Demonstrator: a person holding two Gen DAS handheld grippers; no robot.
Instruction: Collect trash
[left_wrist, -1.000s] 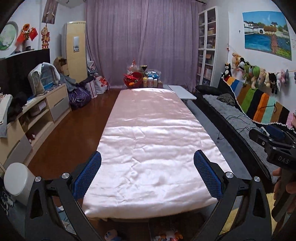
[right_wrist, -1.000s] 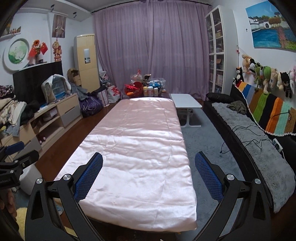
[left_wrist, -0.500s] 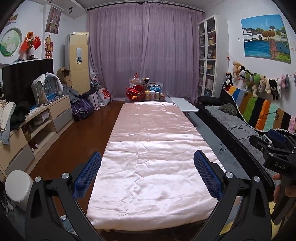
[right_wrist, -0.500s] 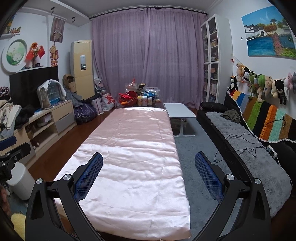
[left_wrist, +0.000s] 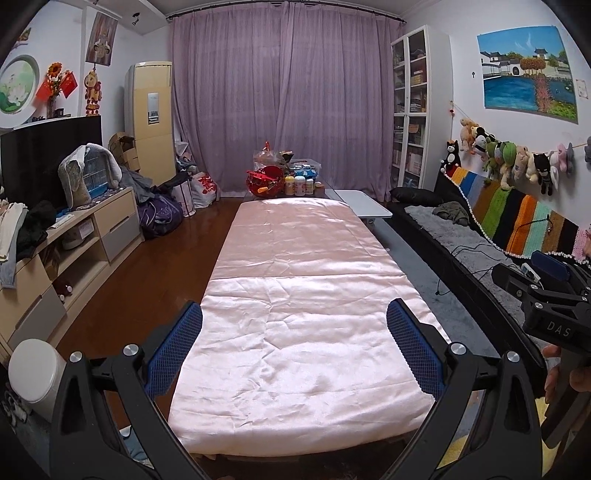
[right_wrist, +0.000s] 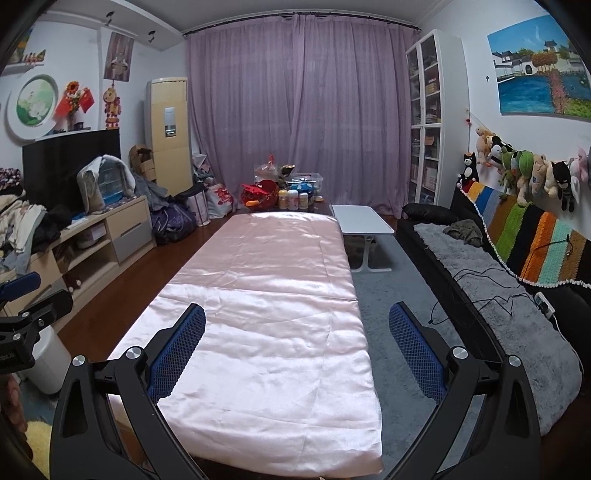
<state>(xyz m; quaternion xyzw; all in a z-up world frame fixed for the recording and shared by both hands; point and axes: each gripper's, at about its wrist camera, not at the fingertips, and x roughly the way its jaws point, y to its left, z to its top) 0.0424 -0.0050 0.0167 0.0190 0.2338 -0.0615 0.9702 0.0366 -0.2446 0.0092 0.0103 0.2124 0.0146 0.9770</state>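
While level, both tongs (left_wrist: 294, 334) (right_wrist: 297, 336) agape, empty

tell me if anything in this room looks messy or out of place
Nothing is spilled or damaged. The pink cloth on the long table is wrinkled but bare. Clutter sits elsewhere: clothes heaped on the low cabinet at left, and bottles and bags crowded at the table's far end. Both tongs, left and right, are open and empty.
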